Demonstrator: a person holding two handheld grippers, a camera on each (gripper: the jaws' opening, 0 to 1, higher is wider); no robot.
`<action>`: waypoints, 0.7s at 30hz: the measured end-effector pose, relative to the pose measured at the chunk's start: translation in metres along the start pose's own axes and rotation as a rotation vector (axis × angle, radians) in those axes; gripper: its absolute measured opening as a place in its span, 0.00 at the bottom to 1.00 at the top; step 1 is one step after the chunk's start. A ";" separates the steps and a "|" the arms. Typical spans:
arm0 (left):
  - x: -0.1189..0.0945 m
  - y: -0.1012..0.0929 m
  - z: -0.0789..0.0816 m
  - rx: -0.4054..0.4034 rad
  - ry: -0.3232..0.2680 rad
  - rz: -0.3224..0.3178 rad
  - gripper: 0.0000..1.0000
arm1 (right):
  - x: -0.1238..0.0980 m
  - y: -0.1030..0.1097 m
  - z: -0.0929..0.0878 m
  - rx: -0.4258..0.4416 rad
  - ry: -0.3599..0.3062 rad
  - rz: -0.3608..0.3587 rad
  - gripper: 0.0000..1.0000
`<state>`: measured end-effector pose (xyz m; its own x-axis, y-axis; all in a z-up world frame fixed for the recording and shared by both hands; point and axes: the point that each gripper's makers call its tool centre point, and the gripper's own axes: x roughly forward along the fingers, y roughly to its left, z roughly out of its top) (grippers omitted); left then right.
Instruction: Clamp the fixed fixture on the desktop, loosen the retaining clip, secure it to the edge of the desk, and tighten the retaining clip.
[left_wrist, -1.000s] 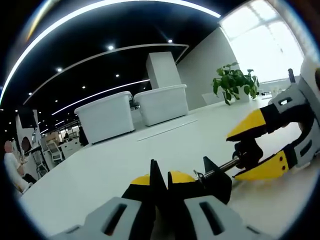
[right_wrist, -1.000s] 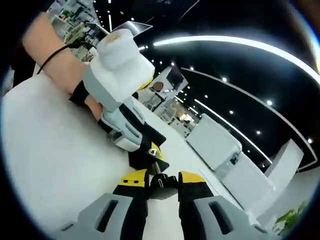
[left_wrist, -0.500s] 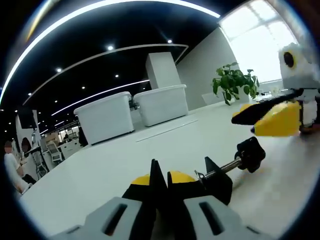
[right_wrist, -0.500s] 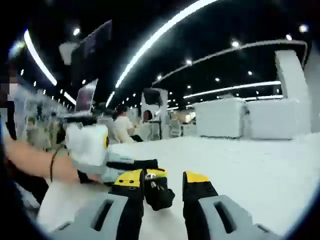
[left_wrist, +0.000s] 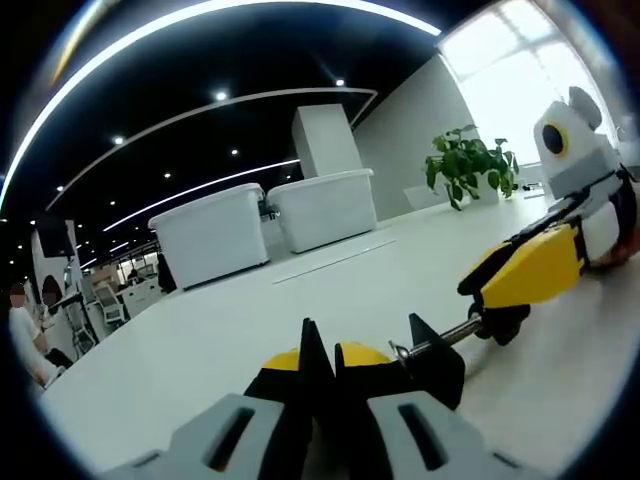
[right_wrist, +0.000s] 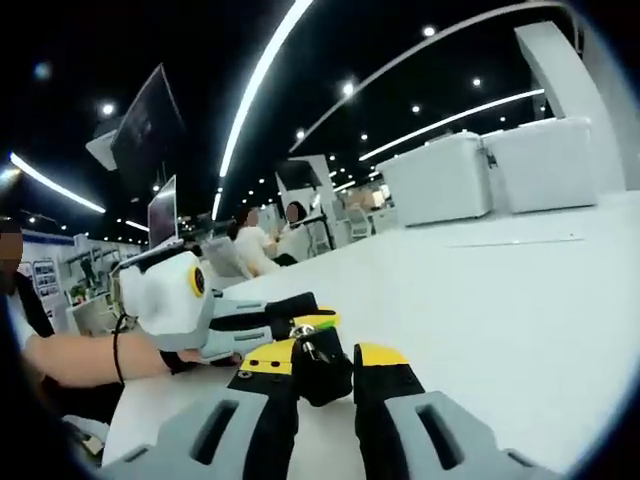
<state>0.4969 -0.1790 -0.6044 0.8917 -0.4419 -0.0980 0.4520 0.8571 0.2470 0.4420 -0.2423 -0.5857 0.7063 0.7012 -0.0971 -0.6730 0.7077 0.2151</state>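
The left gripper (left_wrist: 318, 362), jaws closed on the black fixture (left_wrist: 432, 366), steadies it on the white desktop (left_wrist: 300, 300) while the right gripper (right_wrist: 322, 362) straddles the screw knob (right_wrist: 320, 368), evidently for loosening.

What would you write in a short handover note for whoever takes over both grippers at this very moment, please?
Left gripper: shut on the black clamp fixture, holding it at the white desk.
Right gripper: jaws around the black screw knob; whether it is gripped I cannot tell.
Done: fixture clamped by the left gripper. Whether it sits on the desk edge yet is unclear.
Left: work the screw knob to set the retaining clip, confirm it sits on the edge, tighten.
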 end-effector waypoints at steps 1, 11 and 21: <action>0.000 0.000 0.000 0.000 0.000 0.000 0.09 | 0.000 0.000 0.000 -0.006 -0.002 -0.001 0.20; 0.000 -0.001 0.000 0.001 0.000 0.001 0.09 | 0.000 0.008 0.005 -0.390 -0.046 -0.040 0.20; -0.001 0.002 -0.001 -0.004 0.004 0.009 0.09 | 0.007 0.013 0.004 -0.780 -0.011 -0.128 0.21</action>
<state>0.4966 -0.1769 -0.6049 0.8959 -0.4328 -0.1000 0.4438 0.8622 0.2442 0.4391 -0.2287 -0.5792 0.7882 0.6121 -0.0641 -0.5428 0.6422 -0.5413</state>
